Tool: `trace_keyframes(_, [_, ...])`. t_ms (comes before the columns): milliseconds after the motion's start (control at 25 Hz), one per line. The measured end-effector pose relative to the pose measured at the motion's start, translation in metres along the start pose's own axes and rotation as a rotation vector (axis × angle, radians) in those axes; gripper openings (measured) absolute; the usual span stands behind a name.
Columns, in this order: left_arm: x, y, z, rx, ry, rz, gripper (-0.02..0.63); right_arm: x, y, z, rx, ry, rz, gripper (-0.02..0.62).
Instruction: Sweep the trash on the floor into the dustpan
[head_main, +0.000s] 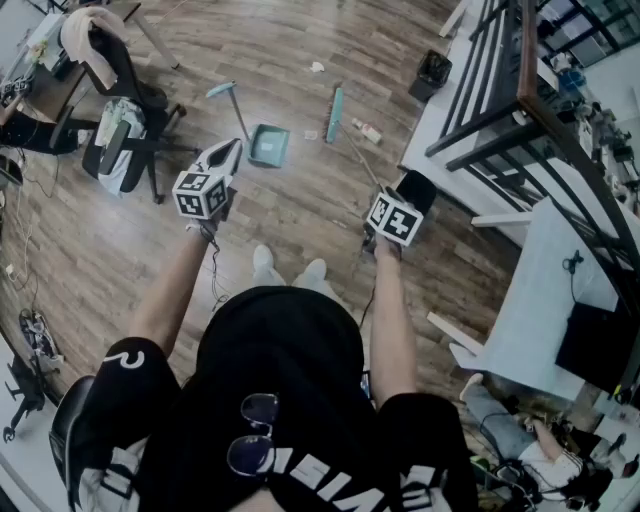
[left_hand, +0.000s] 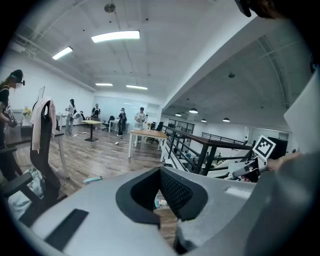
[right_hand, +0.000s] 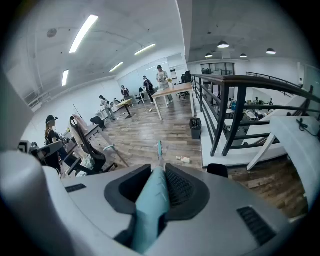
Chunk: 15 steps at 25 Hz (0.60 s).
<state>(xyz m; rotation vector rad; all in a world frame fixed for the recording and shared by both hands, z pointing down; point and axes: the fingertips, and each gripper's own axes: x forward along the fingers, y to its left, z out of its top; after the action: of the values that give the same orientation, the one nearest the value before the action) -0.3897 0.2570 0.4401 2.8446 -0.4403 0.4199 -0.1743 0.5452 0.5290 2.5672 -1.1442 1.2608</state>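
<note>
The dustpan (head_main: 268, 147) is set on the wood floor (head_main: 300, 215), ahead of the person's shoes. Only plain teal is seen inside it. The trash lies around it. A small scrap (head_main: 310, 134) is just to its right. A bottle-like piece (head_main: 367, 131) is further right, past the broom (head_main: 335, 113) head. A white scrap (head_main: 317, 67) is well beyond it. A black bin (head_main: 433, 70) is seen far to the right of the dustpan. What is in the bin cannot be told.

The broom's teal handle is gripped tight between the jaws of the right gripper (right_hand: 161, 187). The jaws of the left gripper (left_hand: 158, 197) are held a little apart with nothing between them, and floor is seen through the gap.

The pan of the dustpan is shown only in the head view. Far-off people at benches are shown only in the two gripper views.

White letters are printed on the person's black shirt, but they are cut off and cannot be read.
</note>
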Motion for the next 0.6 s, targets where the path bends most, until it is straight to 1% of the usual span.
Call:
trace_keyframes(360, [0.017, -0.015, -0.005, 0.007, 0.003, 0.02, -0.003, 0.003, -0.024, 0.011, -0.003, -0.004, 0.003, 0.083])
trace_keyframes(600, [0.036, -0.036, -0.008, 0.001, -0.001, 0.032, -0.002, 0.01, -0.049, 0.011, -0.008, 0.012, 0.005, 0.083])
